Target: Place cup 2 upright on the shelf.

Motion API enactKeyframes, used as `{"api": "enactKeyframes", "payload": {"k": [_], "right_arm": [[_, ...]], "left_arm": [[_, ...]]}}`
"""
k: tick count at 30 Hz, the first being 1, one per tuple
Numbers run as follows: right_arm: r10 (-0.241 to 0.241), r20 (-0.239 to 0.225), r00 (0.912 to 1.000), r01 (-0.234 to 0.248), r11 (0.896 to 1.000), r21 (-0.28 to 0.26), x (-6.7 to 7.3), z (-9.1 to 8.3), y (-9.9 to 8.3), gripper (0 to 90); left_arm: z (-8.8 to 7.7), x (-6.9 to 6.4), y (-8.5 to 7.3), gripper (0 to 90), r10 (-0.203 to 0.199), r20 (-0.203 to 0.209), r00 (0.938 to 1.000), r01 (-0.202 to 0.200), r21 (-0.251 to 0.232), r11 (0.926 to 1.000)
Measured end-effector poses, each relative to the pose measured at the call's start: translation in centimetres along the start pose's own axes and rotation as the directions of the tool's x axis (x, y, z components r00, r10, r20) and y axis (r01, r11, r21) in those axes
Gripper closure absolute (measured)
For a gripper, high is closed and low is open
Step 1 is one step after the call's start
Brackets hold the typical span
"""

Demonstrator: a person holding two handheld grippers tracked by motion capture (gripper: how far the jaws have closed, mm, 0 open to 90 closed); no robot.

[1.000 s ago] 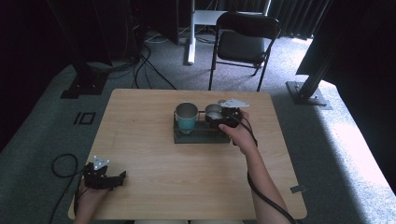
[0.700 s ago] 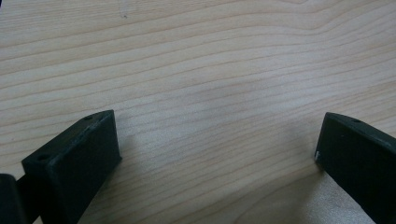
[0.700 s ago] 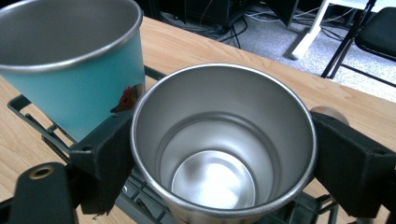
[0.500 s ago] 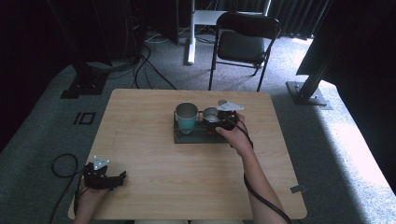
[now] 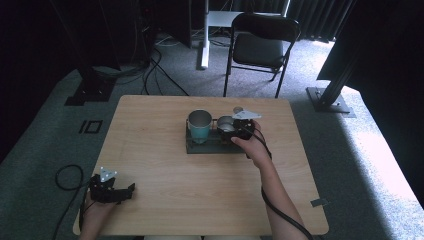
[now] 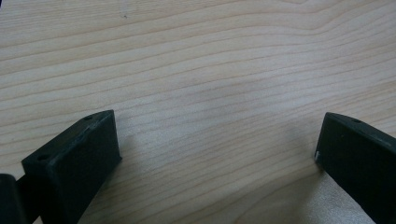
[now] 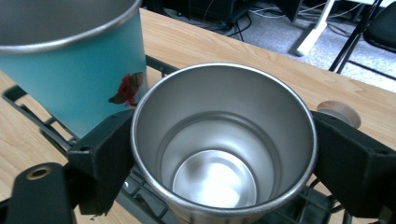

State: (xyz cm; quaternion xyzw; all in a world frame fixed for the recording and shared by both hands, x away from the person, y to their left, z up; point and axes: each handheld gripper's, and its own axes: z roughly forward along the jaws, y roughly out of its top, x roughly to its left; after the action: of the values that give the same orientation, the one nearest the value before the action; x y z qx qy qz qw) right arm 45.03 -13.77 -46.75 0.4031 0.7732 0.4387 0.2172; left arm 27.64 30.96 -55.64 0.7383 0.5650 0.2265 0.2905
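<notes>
Steel cup (image 7: 224, 154) stands upright, mouth up, between right tongs (image 7: 223, 158).

Both grippers are black and blocky: the left gripper (image 5: 111, 188) and the right gripper (image 5: 242, 126) each carry a grey three-cornered plate on top, and a black cable trails from each; the jaws are chunky, matte, with small screw holes, forearms bare

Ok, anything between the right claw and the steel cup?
Nothing visible: the right claw has a jaw against each side of the steel cup. The teal cup stands close beside it on the rack.
</notes>
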Motion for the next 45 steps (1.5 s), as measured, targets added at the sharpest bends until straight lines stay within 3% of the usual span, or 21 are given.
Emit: {"api": "enactKeyframes", "payload": {"k": [4,11,22,45], "right_arm": [[0.025,-0.008,0.9997,-0.025,1.000,-0.015,-0.1,-0.4,0.3,10.9],[0.011,-0.025,0.9996,-0.011,1.000,-0.013,-0.3,-1.2,0.5,11.0],[0.019,0.002,0.9998,-0.019,0.999,-0.030,-1.0,-2.9,0.2,11.0],[0.046,0.046,0.9979,-0.044,0.998,-0.045,-3.1,-6.6,-3.0,11.0]], "left_arm": [[0.0,0.0,0.0,0.3,0.000,0.000,1.0000,0.000,0.000,1.0000],[0.0,0.0,0.0,0.3,0.000,0.000,1.0000,0.000,0.000,1.0000],[0.0,0.0,0.0,0.3,0.000,0.000,1.0000,0.000,0.000,1.0000],[0.0,0.0,0.0,0.3,0.000,0.000,1.0000,0.000,0.000,1.0000]]}}
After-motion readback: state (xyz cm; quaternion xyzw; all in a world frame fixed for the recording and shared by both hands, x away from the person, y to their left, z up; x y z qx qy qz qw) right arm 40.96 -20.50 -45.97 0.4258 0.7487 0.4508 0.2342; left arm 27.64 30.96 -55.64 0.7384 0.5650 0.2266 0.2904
